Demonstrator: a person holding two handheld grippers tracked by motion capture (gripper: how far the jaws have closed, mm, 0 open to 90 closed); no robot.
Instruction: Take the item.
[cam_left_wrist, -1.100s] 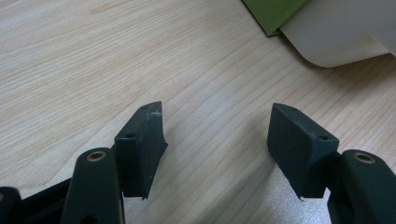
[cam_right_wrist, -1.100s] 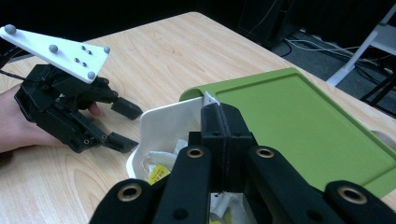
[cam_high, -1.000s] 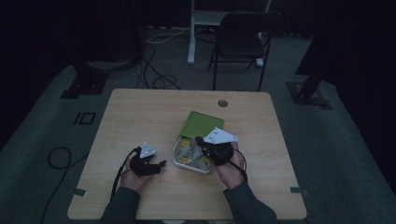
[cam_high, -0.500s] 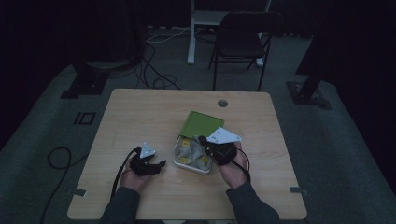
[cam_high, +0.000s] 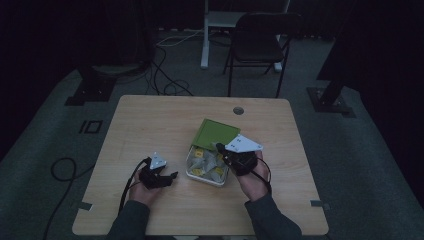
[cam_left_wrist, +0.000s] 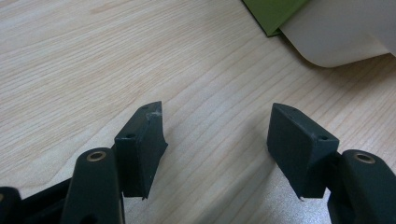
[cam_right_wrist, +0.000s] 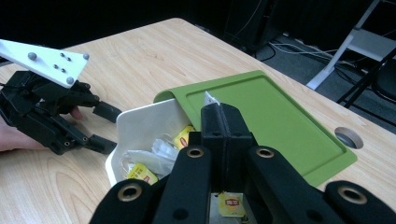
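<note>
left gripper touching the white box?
Apart. In the left gripper view the left gripper has open jaws over bare table, and a strip of wood separates them from the white box.

We see a dim room with grey carpet (cam_high: 45, 210), a dark folding chair (cam_high: 260, 47) beyond the pale wooden tabletop (cam_high: 165, 117), and black cables (cam_high: 167, 80) trailing across the floor.

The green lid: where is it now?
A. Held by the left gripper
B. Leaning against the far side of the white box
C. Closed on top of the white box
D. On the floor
B: the green lid slopes from the table onto the far rim of the open white box.
</note>
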